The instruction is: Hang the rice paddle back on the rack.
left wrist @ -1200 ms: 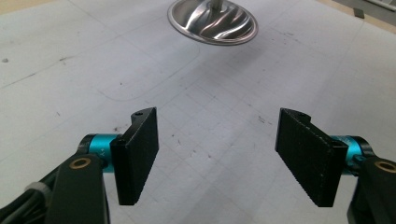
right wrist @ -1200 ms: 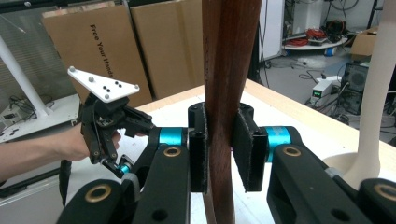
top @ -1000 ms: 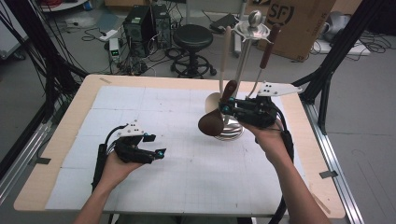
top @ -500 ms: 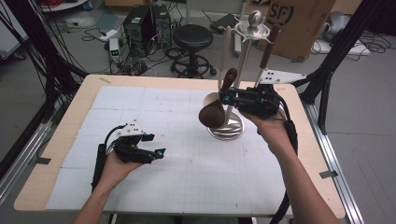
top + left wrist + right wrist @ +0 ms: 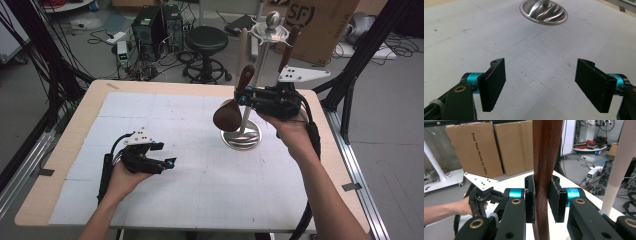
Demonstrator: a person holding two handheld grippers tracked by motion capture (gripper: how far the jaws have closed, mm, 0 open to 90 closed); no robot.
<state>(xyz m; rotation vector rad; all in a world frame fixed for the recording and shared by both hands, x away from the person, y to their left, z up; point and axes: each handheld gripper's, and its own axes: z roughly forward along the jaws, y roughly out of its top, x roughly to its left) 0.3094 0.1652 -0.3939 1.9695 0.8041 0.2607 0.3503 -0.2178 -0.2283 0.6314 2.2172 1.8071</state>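
Two black pads of the right gripper pinch a dark wooden spoon by its smooth handle, now higher than before, at 9 o'clock of the shiny steel rack. Left gripper rests spread, empty.

Black fingers, turquoise collars

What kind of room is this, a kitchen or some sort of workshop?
Most likely a lab or workshop, not a kitchen: computer towers and tangled cables sit on the floor, cardboard boxes stand behind, and the table carries a gridded mat.
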